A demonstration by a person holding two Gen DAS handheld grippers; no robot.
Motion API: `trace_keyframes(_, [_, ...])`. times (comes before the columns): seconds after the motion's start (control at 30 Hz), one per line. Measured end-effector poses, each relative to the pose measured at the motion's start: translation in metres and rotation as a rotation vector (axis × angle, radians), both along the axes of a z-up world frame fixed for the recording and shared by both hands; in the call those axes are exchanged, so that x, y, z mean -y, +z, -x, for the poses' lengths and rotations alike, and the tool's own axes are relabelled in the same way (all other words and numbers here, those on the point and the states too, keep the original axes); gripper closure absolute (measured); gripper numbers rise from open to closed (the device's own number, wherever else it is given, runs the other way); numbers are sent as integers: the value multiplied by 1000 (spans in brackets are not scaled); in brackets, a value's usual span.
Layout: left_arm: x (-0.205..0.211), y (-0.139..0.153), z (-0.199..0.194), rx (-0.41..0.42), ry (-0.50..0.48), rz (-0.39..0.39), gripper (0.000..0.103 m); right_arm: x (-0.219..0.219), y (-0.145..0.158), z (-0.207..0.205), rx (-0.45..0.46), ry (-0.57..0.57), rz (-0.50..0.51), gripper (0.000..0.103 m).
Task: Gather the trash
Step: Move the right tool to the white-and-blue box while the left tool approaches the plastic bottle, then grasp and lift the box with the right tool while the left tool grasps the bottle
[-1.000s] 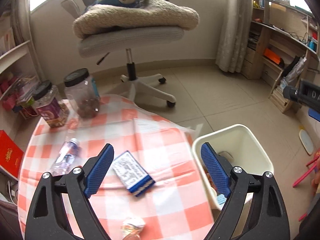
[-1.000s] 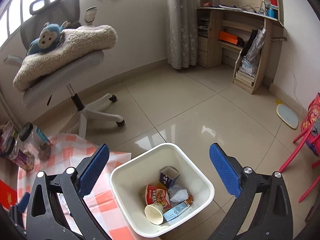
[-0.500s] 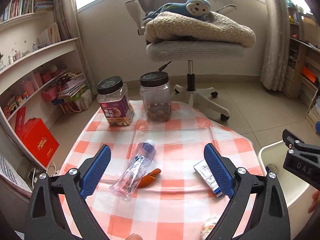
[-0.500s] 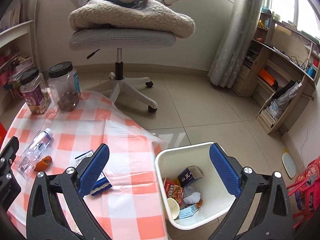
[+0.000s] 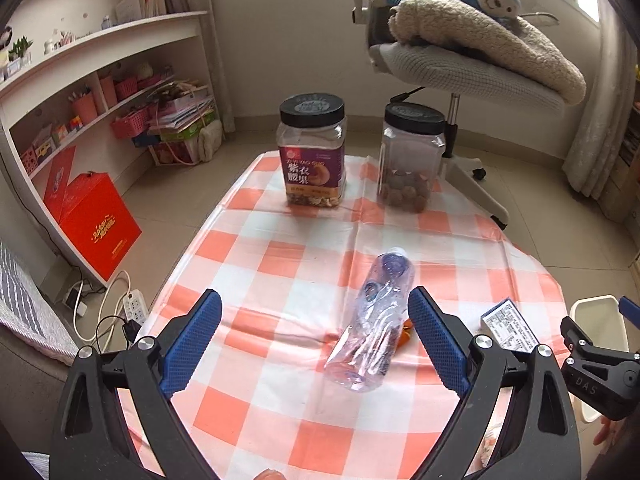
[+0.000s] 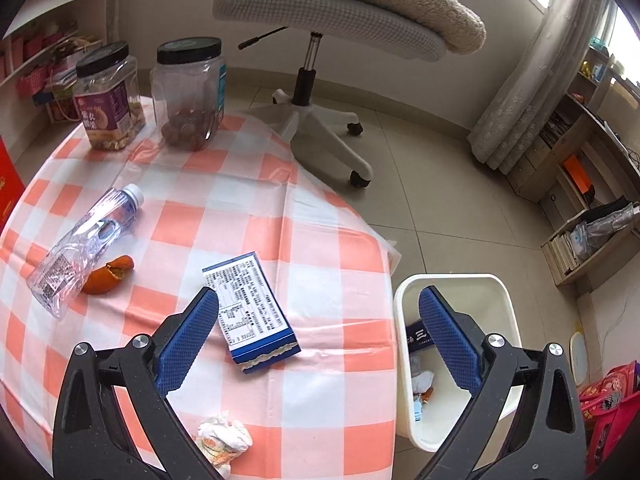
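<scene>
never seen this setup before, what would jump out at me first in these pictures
The orange-and-white checked tablecloth fills both views, with a crushed clear bottle lying on its side against a piece of orange peel, and a blue and white box flat near the right gripper. Two black-lidded jars stand at the far edge, and a white bin with trash inside sits beside the table.

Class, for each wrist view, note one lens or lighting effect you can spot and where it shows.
Left wrist view: fisheye bends the shelf into a curve, and the corners go dark. Right wrist view: window light blows out the top right above the curtain; glare streaks the glossy tablecloth.
</scene>
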State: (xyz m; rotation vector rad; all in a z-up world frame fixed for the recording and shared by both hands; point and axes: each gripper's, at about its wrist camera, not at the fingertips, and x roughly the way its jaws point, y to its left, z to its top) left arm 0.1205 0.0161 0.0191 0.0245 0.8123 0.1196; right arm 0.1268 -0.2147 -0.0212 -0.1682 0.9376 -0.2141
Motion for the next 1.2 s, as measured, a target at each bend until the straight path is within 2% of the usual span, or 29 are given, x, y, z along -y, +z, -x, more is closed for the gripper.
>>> trace_keyframes(0.13, [-21,-19,-13,-105,9,51,12,-12,-15,-9,-55,23,-15,7])
trace_keyframes(0.27, [-27,-47,-36,-247,-23,119,12,-18,-22,-12,-94,39,-39,7])
trace_keyframes(0.33, [-25,-59,-46,-315,-29,177,12,-19,-24,-12,-107,49,-33,7])
trace_keyframes(0.43, [-18,-66,-57,-357,-48,252,12,-17,-27,-12,-133,67,-4,7])
trace_keyframes(0.7, [20,-69,-83,-399,-137,203,12,-8,-41,-16,-218,106,-12,7])
trace_keyframes(0.9, [50,-98,-105,-493,-185,86,12,-7,-56,-23,-272,118,-24,7])
trace_keyframes(0.93, [52,-102,-106,-509,-194,58,21,-7,-58,-25,-280,119,-35,7])
trace_keyframes(0.97, [52,-105,-106,-520,-204,38,40,-6,-61,-28,-288,119,-47,7])
trace_keyframes(1.0, [47,-107,-106,-528,-205,45,49,-6,-63,-30,-295,117,-59,7])
trace_keyframes(1.03, [40,-108,-104,-531,-201,70,50,-6,-66,-33,-303,115,-72,7])
trace_keyframes(1.07, [31,-106,-103,-525,-196,96,58,-5,-68,-36,-311,111,-85,7])
trace_keyframes(1.2, [-12,-92,-87,-492,-159,208,57,-3,-82,-48,-341,85,-167,7])
